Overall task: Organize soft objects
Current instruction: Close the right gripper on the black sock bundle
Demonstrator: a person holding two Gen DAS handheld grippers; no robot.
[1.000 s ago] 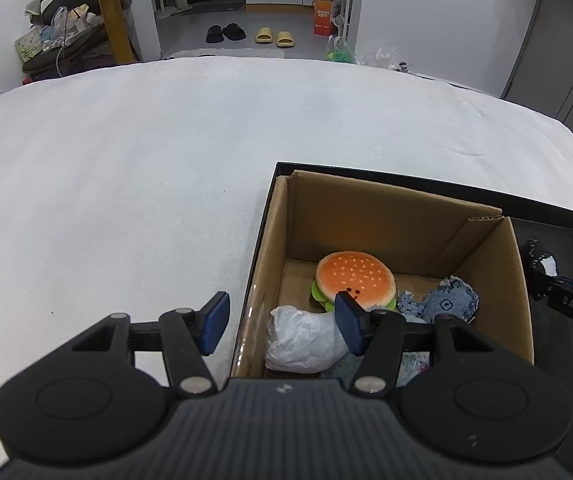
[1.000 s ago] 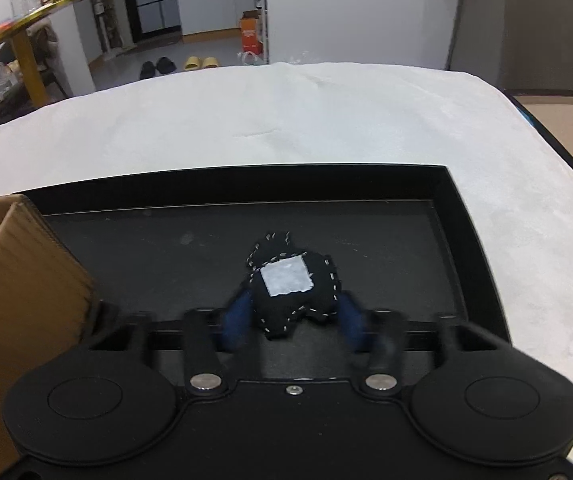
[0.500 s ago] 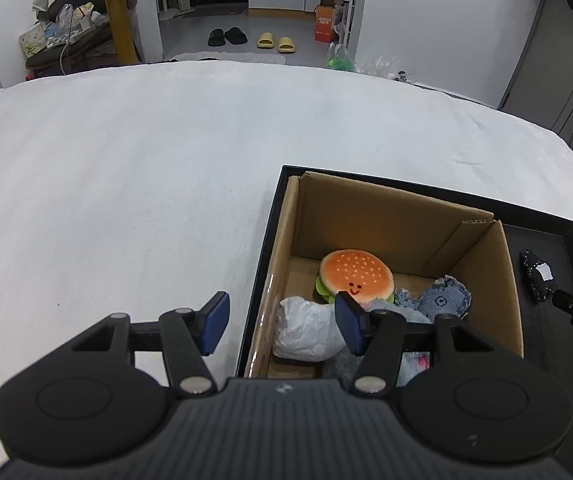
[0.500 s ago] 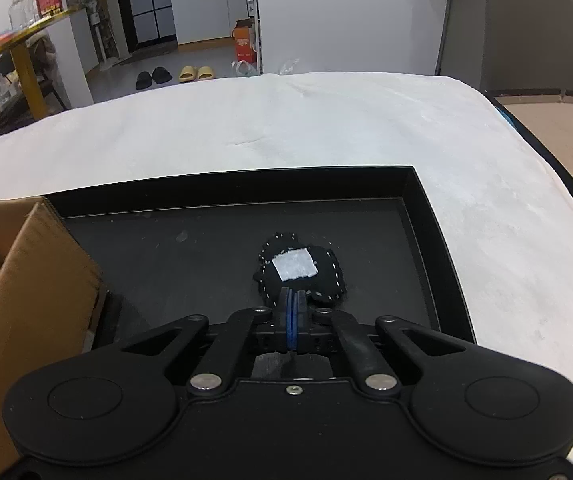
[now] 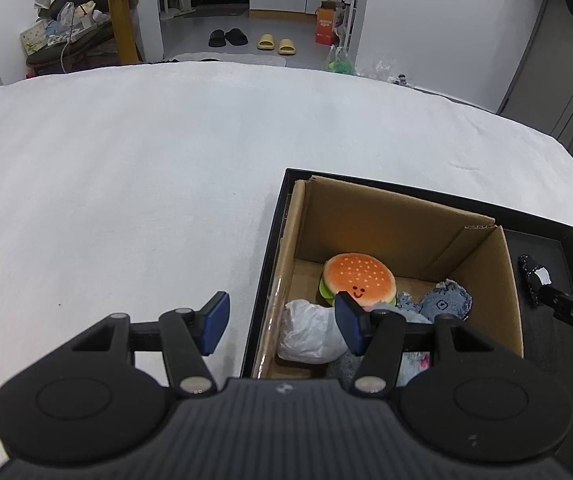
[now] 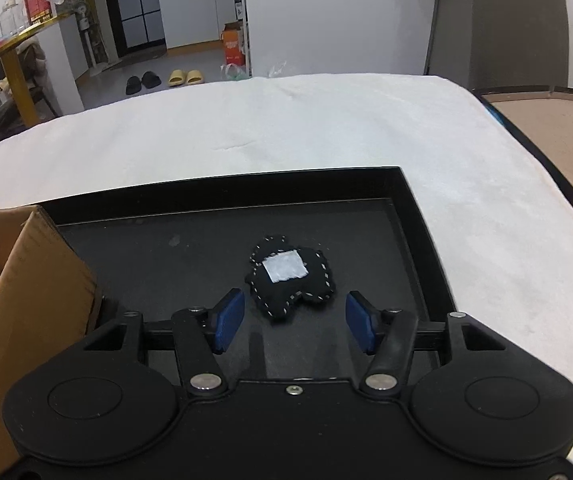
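A white cloth [image 6: 326,136] fills mid-frame. On it sits a black tray [image 6: 414,216]; the cardboard box [image 5: 390,224] in it holds a burger plush [image 5: 360,276]. The left gripper [image 5: 282,322] stands spread, empty, at lower centre. The right gripper [image 6: 292,322], jaws opening, pads clear, frames the black felt toy [image 6: 288,276] on the tray floor.

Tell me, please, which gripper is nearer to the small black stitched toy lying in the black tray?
The right gripper: the black toy lies just ahead of its opening jaws, untouched. The left gripper is over the cardboard box's left wall, with the box between it and the toy.
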